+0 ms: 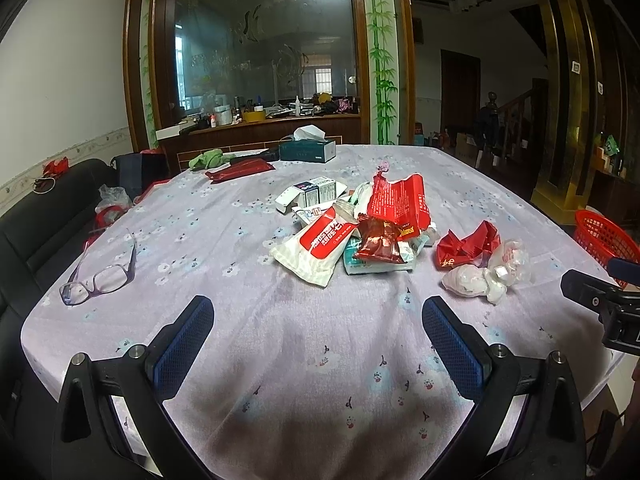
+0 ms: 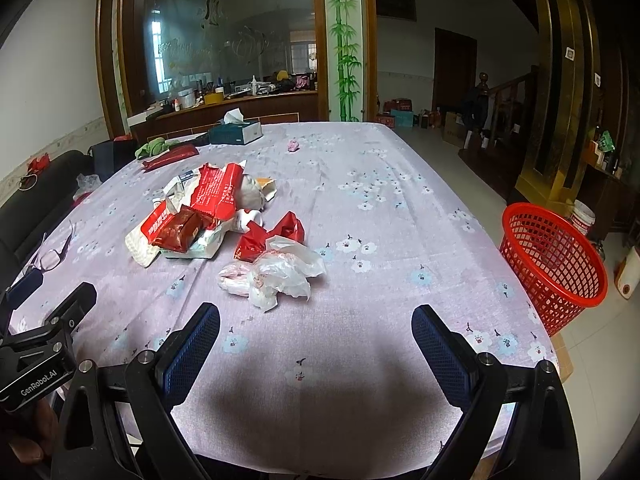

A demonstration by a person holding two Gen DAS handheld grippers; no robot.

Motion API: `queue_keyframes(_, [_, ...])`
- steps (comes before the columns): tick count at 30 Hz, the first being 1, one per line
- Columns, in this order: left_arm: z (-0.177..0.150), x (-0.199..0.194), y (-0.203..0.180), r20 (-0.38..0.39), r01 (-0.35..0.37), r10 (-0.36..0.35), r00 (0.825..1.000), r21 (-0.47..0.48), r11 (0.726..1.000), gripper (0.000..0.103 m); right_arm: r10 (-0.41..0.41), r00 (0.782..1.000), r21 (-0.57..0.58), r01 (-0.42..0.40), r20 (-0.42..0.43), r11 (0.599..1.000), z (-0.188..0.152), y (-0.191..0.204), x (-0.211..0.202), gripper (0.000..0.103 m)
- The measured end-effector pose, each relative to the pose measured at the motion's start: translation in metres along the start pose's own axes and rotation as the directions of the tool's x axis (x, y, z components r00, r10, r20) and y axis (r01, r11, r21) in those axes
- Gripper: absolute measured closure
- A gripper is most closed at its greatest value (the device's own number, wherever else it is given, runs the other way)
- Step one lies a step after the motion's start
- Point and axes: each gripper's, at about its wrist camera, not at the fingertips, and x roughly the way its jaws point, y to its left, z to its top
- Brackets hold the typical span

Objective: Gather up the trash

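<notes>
both grippers, left gripper (image 1: 318, 334) and right gripper (image 2: 316, 340), hung spread and empty over the table's (image 2: 400, 200) near edge; wrapper pile (image 1: 352, 232) overlapped, lower items hidden; red basket (image 2: 552, 260) stood beyond the right edge, base cut off.

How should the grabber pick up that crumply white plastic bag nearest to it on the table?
Pinch the puffed-up top folds of the white plastic bag, coming down from above with the right gripper, which is open and nearest. The bag lies loose and crumpled on the tablecloth, so the raised wrinkles probably give the fingers something to close on, while its flat edges hug the cloth.
</notes>
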Motion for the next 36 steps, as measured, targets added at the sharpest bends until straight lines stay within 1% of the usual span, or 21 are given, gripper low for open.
queue_keyframes(3, [0.000,0.001,0.002,-0.006,0.004,-0.004,1.000,-0.001,1.000,0.000,0.005,1.000,0.000,-0.005,-0.006,1.000,0.000,0.000,0.001,0.004])
queue_keyframes(5, [0.001,0.002,0.003,-0.010,0.010,-0.010,1.000,0.002,1.000,0.000,0.020,1.000,0.003,-0.019,-0.008,1.000,0.001,-0.001,0.001,0.007])
queue_keyframes(8, [0.007,0.008,0.008,-0.040,0.033,-0.033,0.999,0.014,0.999,0.000,0.071,0.997,0.014,-0.071,-0.028,0.997,0.004,-0.004,0.005,0.019])
queue_keyframes(9, [0.012,0.011,0.011,-0.048,0.037,-0.036,0.998,0.019,0.999,0.000,0.108,0.993,0.022,-0.107,-0.043,0.994,0.006,-0.007,0.008,0.027])
queue_keyframes(10, [0.016,0.014,0.014,-0.056,0.037,-0.036,0.998,0.026,0.999,0.000,0.128,0.990,0.030,-0.127,-0.058,0.992,0.009,-0.008,0.011,0.033])
queue_keyframes(12, [0.026,0.023,0.022,-0.086,0.045,-0.042,0.995,0.035,0.998,0.000,0.163,0.984,0.046,-0.160,-0.075,0.986,0.014,-0.012,0.017,0.037])
queue_keyframes(13, [0.031,0.028,0.026,-0.100,0.056,-0.053,0.994,0.030,0.998,0.000,0.170,0.983,0.045,-0.166,-0.077,0.985,0.016,-0.012,0.018,0.037])
queue_keyframes(14, [0.036,0.035,0.031,-0.124,0.088,-0.086,0.989,0.014,0.996,0.000,0.181,0.980,0.045,-0.178,-0.080,0.983,0.019,-0.013,0.021,0.037])
queue_keyframes(17, [0.047,0.060,0.041,-0.187,0.154,-0.154,0.970,-0.018,0.988,0.000,0.223,0.969,0.075,-0.216,-0.107,0.974,0.026,-0.017,0.032,0.037])
queue_keyframes(19, [0.051,0.076,0.042,-0.214,0.170,-0.169,0.962,-0.012,0.985,0.003,0.236,0.964,0.080,-0.228,-0.120,0.970,0.030,-0.017,0.038,0.037])
queue_keyframes(20, [0.053,0.086,0.041,-0.240,0.182,-0.177,0.954,-0.001,0.983,0.007,0.250,0.959,0.088,-0.239,-0.134,0.967,0.031,-0.018,0.043,0.037])
queue_keyframes(21, [0.053,0.095,0.040,-0.260,0.197,-0.189,0.947,0.007,0.980,0.013,0.271,0.951,0.101,-0.258,-0.148,0.961,0.032,-0.018,0.048,0.037])
queue_keyframes(22, [0.055,0.104,0.038,-0.274,0.204,-0.194,0.942,0.010,0.979,0.015,0.285,0.945,0.111,-0.270,-0.158,0.957,0.033,-0.019,0.052,0.037])
queue_keyframes(24, [0.057,0.117,0.035,-0.303,0.209,-0.192,0.933,0.025,0.978,0.015,0.283,0.944,0.118,-0.266,-0.169,0.957,0.033,-0.020,0.057,0.037])
queue_keyframes(28, [0.062,0.134,0.025,-0.308,0.192,-0.157,0.938,0.086,0.978,0.015,0.288,0.941,0.125,-0.269,-0.179,0.955,0.037,-0.019,0.069,0.037])
queue_keyframes(30, [0.065,0.146,0.020,-0.320,0.191,-0.148,0.936,0.107,0.976,0.015,0.287,0.939,0.128,-0.267,-0.190,0.955,0.038,-0.017,0.075,0.037])
queue_keyframes(34, [0.068,0.166,0.018,-0.344,0.187,-0.141,0.928,0.105,0.977,0.015,0.281,0.936,0.116,-0.261,-0.212,0.958,0.041,-0.009,0.088,0.037])
queue_keyframes(35, [0.068,0.168,0.018,-0.346,0.188,-0.143,0.927,0.099,0.977,0.017,0.277,0.936,0.116,-0.257,-0.218,0.959,0.041,-0.007,0.091,0.040])
queue_keyframes(36, [0.068,0.171,0.020,-0.348,0.189,-0.147,0.926,0.090,0.978,0.032,0.277,0.935,0.118,-0.256,-0.223,0.959,0.040,-0.006,0.093,0.052])
